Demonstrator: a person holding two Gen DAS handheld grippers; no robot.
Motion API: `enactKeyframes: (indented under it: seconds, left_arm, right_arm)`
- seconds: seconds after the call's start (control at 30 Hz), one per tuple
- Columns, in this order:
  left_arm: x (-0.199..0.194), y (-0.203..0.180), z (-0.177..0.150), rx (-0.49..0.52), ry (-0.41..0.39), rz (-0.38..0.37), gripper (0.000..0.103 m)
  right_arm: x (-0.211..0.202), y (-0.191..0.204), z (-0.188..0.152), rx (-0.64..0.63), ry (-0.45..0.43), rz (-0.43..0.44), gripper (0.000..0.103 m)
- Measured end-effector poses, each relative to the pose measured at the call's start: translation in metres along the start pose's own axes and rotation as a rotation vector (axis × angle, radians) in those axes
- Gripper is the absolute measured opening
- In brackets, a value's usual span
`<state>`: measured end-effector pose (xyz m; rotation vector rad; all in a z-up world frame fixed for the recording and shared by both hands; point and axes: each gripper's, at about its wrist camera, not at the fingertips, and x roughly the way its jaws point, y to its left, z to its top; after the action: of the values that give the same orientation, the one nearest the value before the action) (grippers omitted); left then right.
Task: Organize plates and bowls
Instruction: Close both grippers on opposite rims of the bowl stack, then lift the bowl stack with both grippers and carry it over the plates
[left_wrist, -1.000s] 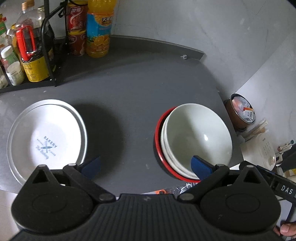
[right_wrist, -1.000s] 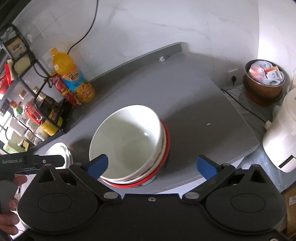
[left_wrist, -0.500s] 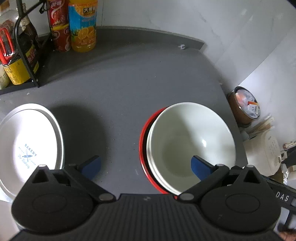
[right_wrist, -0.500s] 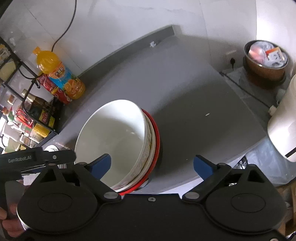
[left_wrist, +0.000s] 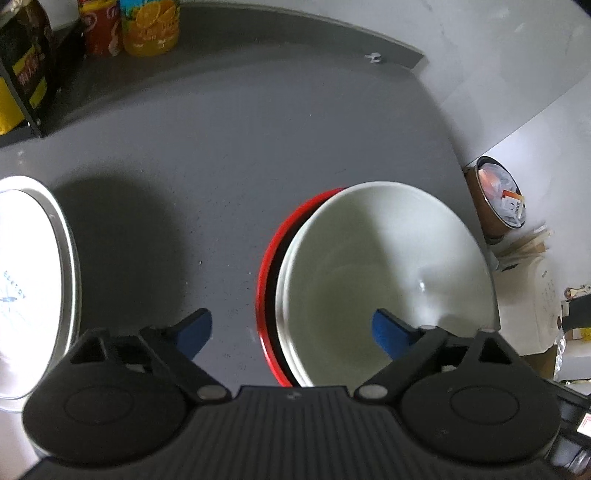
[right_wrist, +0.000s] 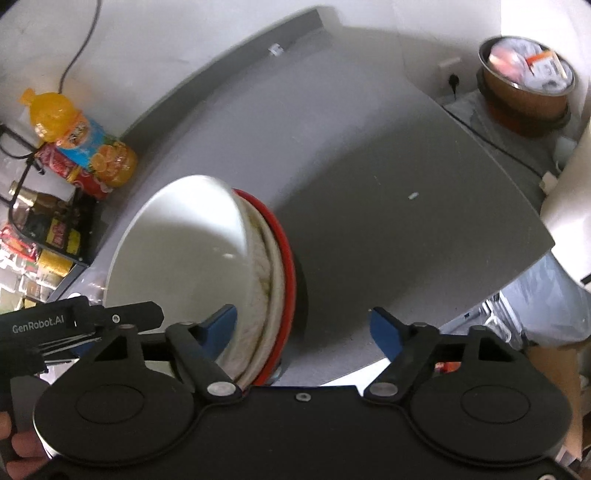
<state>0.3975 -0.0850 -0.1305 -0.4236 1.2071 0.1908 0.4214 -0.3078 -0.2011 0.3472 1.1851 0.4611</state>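
Grey worktop (left_wrist: 258, 147), white marble wall. Stacked bowls (left_wrist: 388, 280) near right edge; plate (left_wrist: 33, 288) far left. Bottles (right_wrist: 85, 155) at back. Left hand-held gripper (left_wrist: 291, 328), right hand-held gripper (right_wrist: 303, 325): fingers apart, empty.

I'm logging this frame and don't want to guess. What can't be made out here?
- How many bowls sit nested under the top white bowl: left wrist view, it covers them; right wrist view, the rims are motion-blurred.
- The metal plate: left wrist view, cut off by the left edge; its print is unreadable.
- The stack's near rim: both views, hidden behind the gripper bodies.
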Motion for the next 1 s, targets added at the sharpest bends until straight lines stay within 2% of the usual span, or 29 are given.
enactKeyframes:
  seconds: [0.1,0.17,0.3,0.4,0.47,0.53,0.77,1.0]
  left_arm:
    - [0.008,0.005,0.003,-0.021,0.022,0.001,0.077]
    - [0.014,0.009,0.004,-0.029,0.031,-0.003,0.069]
    - [0.027,0.019,0.006,-0.054,0.059,0.009,0.049]
    - [0.033,0.028,0.007,-0.096,0.071,-0.034,0.045]
    - [0.034,0.03,0.006,-0.102,0.073,-0.054,0.042]
    - [0.035,0.033,0.007,-0.115,0.077,-0.089,0.03]
    - [0.038,0.037,0.001,-0.081,0.073,-0.115,0.029]
    - [0.032,0.046,-0.001,-0.077,0.064,-0.129,0.028]
  right_arm:
    - [0.005,-0.004,0.001,0.017,0.006,0.015,0.068]
    - [0.008,-0.002,0.002,0.016,0.008,0.02,0.06]
    - [0.016,-0.001,0.004,0.035,0.028,0.041,0.053]
    - [0.024,0.0,0.004,0.055,0.05,0.062,0.051]
    - [0.028,0.0,0.005,0.078,0.056,0.089,0.04]
    - [0.028,0.0,0.005,0.086,0.049,0.075,0.038]
    - [0.024,-0.009,-0.003,0.134,0.037,0.099,0.031]
    - [0.017,-0.001,-0.007,0.117,0.021,0.106,0.031]
